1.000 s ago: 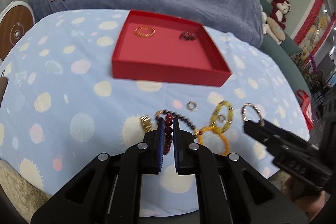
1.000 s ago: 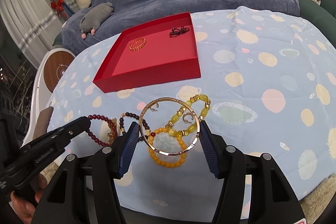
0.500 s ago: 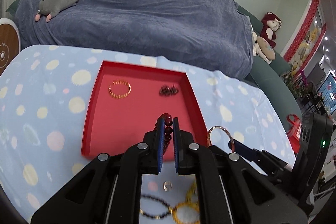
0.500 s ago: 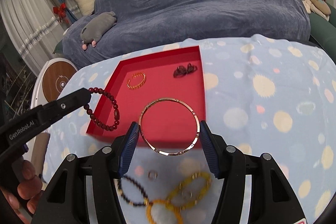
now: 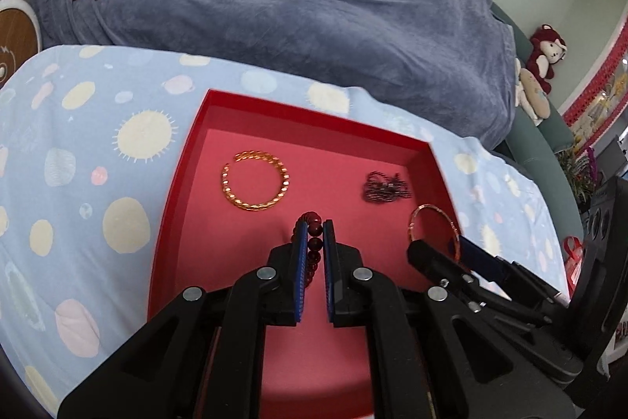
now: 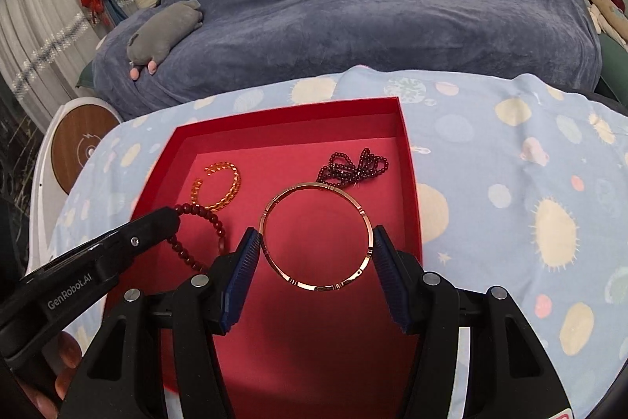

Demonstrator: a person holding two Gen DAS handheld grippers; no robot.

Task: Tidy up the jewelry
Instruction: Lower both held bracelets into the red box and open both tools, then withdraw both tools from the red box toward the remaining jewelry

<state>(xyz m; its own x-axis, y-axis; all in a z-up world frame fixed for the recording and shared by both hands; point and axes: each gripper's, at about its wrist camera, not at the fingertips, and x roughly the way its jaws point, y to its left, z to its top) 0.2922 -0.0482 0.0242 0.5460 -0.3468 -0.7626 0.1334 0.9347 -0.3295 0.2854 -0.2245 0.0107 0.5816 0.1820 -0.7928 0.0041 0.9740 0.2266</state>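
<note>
Left gripper [image 5: 313,238] pinched tight on a dark red bead bracelet [image 5: 312,222]; the loop dangles below the tips in the right wrist view. Right gripper [image 6: 316,246] half spread, jaws clamping a rose-gold bangle [image 6: 316,236] across its width. Change: a second ago both hung over the loose jewelry on the spotted blue cloth [image 6: 510,160]; now both are carried forward over the red tray [image 5: 392,134], cargo above its floor, not yet set down. Beyond the tips, a gold twisted bracelet [image 5: 255,180] and a dark bead tangle [image 5: 385,187] already lie inside. Likely next: lower, release both. Further back, a covered blue sofa [image 5: 314,6].
</note>
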